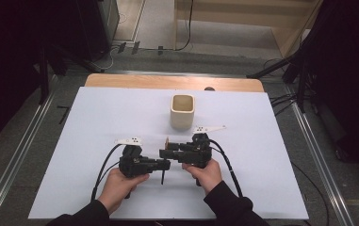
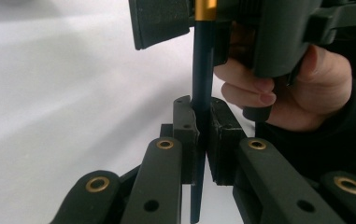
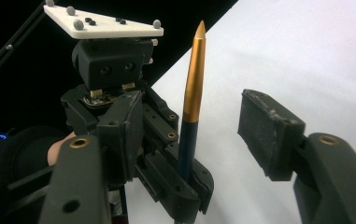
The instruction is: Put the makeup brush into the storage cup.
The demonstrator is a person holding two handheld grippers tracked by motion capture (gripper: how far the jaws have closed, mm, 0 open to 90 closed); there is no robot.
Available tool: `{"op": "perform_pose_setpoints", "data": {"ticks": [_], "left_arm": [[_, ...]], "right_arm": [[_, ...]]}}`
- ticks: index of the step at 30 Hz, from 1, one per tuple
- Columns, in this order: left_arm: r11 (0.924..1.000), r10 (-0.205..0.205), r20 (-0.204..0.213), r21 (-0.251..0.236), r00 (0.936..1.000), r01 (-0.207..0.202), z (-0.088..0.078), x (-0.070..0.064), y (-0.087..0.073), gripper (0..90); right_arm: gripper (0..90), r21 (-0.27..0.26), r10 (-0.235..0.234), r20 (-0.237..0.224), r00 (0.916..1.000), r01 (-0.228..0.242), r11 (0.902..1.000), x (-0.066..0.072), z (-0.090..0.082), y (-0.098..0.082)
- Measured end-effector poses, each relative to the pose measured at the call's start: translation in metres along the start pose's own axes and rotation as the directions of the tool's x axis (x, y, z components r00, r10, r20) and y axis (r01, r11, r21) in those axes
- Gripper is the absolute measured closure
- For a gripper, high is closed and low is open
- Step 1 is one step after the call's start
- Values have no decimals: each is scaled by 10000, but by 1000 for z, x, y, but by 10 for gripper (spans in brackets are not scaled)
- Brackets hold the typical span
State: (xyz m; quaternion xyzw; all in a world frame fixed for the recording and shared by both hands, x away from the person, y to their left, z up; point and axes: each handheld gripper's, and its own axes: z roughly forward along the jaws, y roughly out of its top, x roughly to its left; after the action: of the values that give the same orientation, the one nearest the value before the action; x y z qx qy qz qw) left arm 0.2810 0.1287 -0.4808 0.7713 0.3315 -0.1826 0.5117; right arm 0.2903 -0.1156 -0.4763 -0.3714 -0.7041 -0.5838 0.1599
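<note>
The pen [image 3: 192, 98] is being pinched upright by the left gripper [image 2: 202, 135] over the near desk [image 1: 97, 122], so it's being offered between the right gripper [image 3: 171, 140] jaws, spread around its gold cap.

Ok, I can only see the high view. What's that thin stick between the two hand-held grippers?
Observer: The stick looks like a pen. It is dark blue, with a gold end that narrows to a point.
Child: Who's got it?
Observer: The left hand-held gripper. Its pads are clamped on the dark shaft.
Child: And the other one?
Observer: The right hand-held gripper is open. The gold end stands between its jaws, and there is a clear gap between it and the pad on the right.
</note>
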Motion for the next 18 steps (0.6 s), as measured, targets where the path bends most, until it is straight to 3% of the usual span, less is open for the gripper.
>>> {"op": "perform_pose_setpoints", "data": {"ticks": [5, 13, 18], "left_arm": [[9998, -66, 43, -173, 10000, 67, 2, 0, -1, 840], [9975, -508, 302, -468, 9983, 522, 3, 2, -4, 839], [9984, -403, 389, -370, 9984, 417, 5, 1, -4, 839]], "right_arm": [[532, -72, 111, 48, 9999, -111, 9999, 0, 1, -1], [681, -105, 85, 119, 9999, -84, 9999, 2, 2, -2], [767, -24, 177, -38, 9998, -177, 9998, 1, 2, -2]]}}
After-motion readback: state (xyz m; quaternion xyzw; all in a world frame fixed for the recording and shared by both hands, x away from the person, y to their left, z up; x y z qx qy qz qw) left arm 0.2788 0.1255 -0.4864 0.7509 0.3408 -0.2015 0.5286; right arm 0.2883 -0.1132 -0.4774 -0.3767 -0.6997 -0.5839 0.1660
